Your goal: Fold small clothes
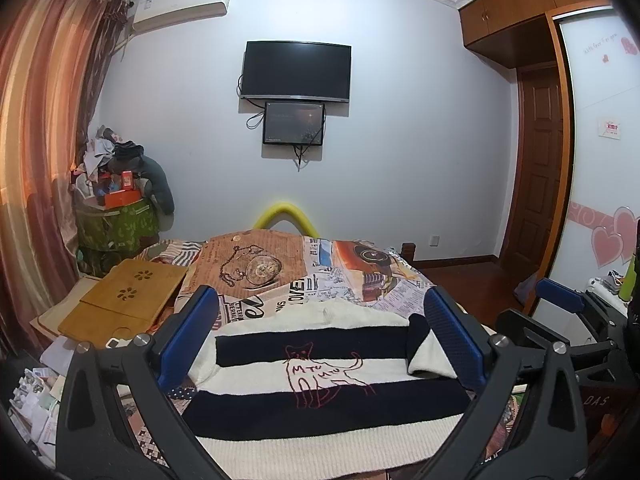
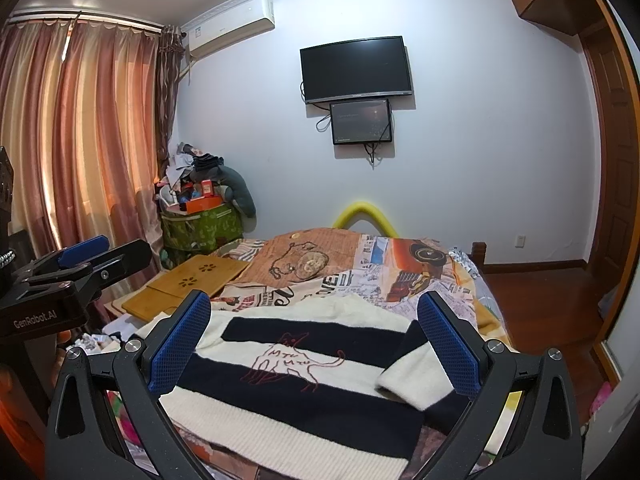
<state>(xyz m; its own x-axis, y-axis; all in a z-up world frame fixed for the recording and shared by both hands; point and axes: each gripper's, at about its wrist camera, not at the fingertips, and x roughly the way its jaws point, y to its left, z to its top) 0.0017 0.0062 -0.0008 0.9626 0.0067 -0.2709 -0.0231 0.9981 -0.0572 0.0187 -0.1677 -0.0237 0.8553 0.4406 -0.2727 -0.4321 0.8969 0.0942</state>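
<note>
Bedroom with a patchwork-print bedspread (image 1: 360, 276), TV (image 1: 297, 70) up on the far wall. Left wrist view: striped sweater (image 1: 320, 392) lying flat on the bed, red cat outline on the front, one sleeve (image 1: 424, 344) folded inward. Left gripper (image 1: 320, 344) hovering above it, jaws spread wide, gripping nothing. Wooden lap desk (image 1: 124, 300) off to the side.

Right wrist view: same sweater (image 2: 304, 384) spread on the bedspread (image 2: 400, 276). Right gripper (image 2: 316, 350) wide open too, nothing held, cuff of the sleeve (image 2: 416, 376) just by one blue finger.
</note>
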